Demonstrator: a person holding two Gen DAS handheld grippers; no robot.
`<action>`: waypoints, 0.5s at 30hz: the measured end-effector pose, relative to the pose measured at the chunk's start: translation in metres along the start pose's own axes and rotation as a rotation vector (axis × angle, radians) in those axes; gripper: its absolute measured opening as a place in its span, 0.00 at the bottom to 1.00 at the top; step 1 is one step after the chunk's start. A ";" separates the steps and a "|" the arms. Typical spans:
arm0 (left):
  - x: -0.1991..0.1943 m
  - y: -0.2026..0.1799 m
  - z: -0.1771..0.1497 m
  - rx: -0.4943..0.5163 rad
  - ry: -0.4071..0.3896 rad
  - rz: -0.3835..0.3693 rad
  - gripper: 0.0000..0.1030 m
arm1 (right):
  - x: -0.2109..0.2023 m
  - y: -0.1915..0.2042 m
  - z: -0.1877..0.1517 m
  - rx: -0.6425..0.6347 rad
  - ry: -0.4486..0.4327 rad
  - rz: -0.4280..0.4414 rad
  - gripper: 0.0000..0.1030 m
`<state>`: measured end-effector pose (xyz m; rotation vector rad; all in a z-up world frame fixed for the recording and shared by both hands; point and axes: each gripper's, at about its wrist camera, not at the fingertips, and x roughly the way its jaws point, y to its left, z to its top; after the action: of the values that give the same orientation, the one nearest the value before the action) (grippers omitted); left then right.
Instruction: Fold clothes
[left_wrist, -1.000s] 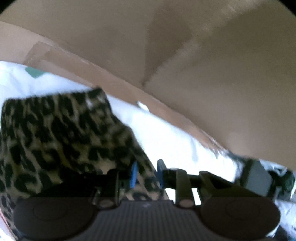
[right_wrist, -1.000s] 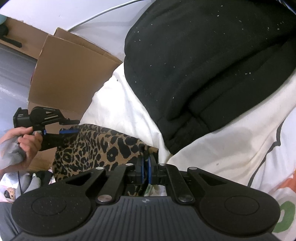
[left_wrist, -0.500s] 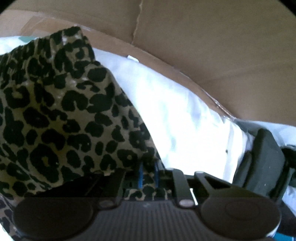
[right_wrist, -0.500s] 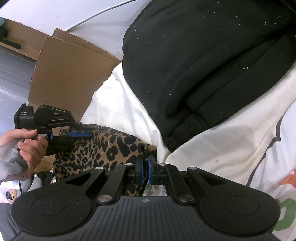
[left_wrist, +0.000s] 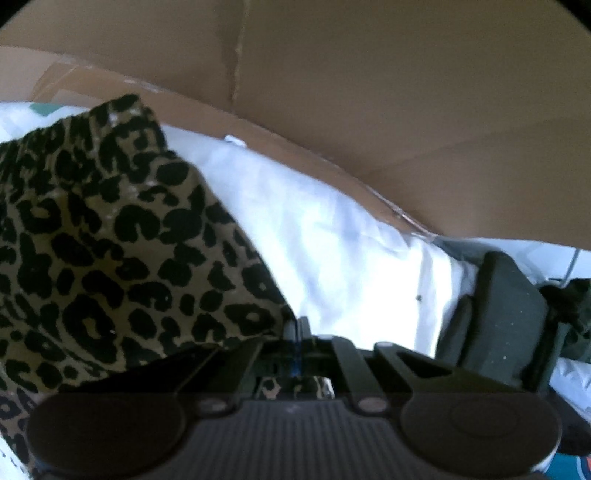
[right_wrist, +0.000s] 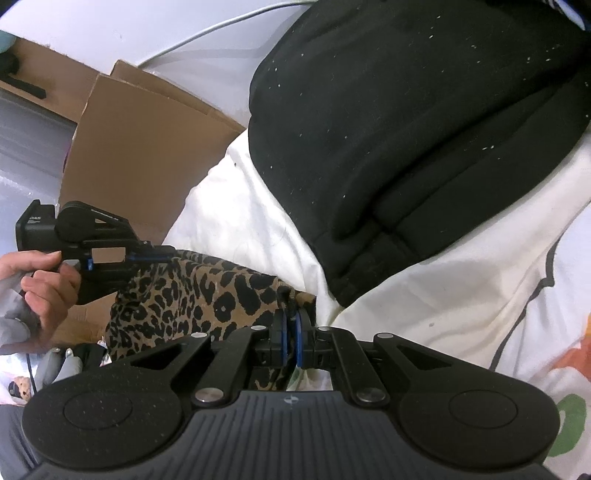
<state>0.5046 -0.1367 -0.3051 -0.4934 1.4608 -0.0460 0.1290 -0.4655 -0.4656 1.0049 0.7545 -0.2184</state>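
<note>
Gripping the leopard-print garment (right_wrist: 207, 295) at two points, I have it stretched between my claws above the white bedding (right_wrist: 424, 306). Starting at the left of the right wrist view, my left hand (right_wrist: 40, 280) holds the left claw (right_wrist: 155, 256), whose jaws are closed flat on the garment's far edge, next to the cardboard box (right_wrist: 136, 158). From the left claw's own camera the jaws meet with the printed cloth pinched between them (left_wrist: 297, 334), and the rest of the fabric hangs off to that view's left side.

Moving right, the cloth runs in a loose, rumpled band towards my right claw (right_wrist: 290, 332). Its blue pads are pressed together on the near corner of the garment, a small dark tuft of fabric poking up between them.

Further right lies a black garment (right_wrist: 424, 140), bunched in a heap on the bedding and touched by neither claw. At the far right the bedding shows a printed pattern and nothing else of the task.

As I judge it, the folding is at an early stage. The leopard piece is only picked up and spread by two edges; I see no crease or neat layer in it yet. It has to be laid flat, doubled over and set down, and the black garment looks wholly unfolded after that. I cannot tell what kind of garment the leopard piece is from here.
</note>
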 end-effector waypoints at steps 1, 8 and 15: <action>0.002 0.000 0.001 -0.001 0.002 -0.001 0.00 | 0.000 0.000 0.000 -0.004 0.000 -0.001 0.02; 0.026 0.011 0.007 -0.031 0.016 -0.031 0.00 | 0.000 0.000 0.001 -0.013 0.005 -0.021 0.02; 0.014 0.005 0.011 0.143 -0.006 -0.112 0.16 | -0.006 0.007 0.005 -0.060 0.008 -0.044 0.04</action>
<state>0.5157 -0.1340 -0.3198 -0.4571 1.4119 -0.2365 0.1306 -0.4669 -0.4555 0.9330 0.7865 -0.2291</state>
